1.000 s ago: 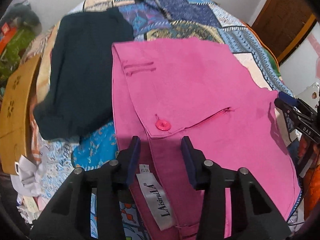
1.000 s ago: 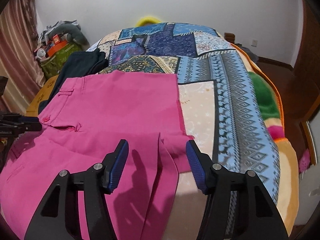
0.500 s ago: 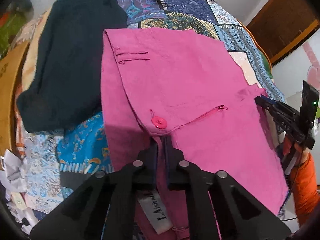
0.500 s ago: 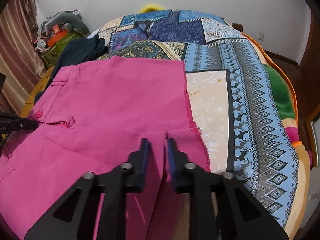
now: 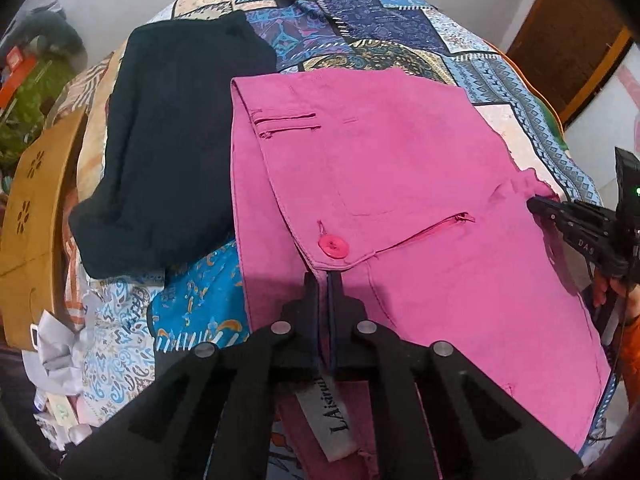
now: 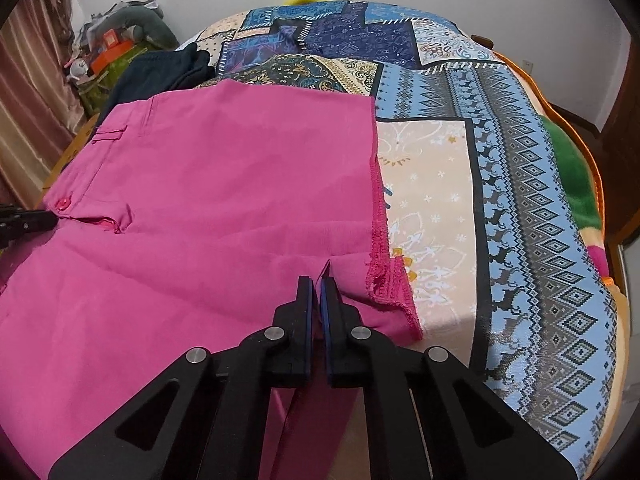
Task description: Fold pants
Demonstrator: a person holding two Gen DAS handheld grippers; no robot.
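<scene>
Left hand-held gripper (image 5: pixel 327 280) pinching pink pants (image 5: pixel 400 184) waistband, right hand-held gripper (image 6: pixel 319 280) pinching hem

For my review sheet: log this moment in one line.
stage: grasp | left gripper: shut on pink pants waistband | right gripper: shut on hem end | pants: flat on bed

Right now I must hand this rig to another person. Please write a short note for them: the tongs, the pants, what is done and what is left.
Left tongs: shut on the pink pants at the waistband, just below the button.
Right tongs: shut on a pinch of the same pants near the frayed hem.
Pants lie spread flat on the patterned bedspread; a dark garment lies beside them.
Done: both grips taken.
Left: lift and fold the pants; no fold is made yet.
</scene>
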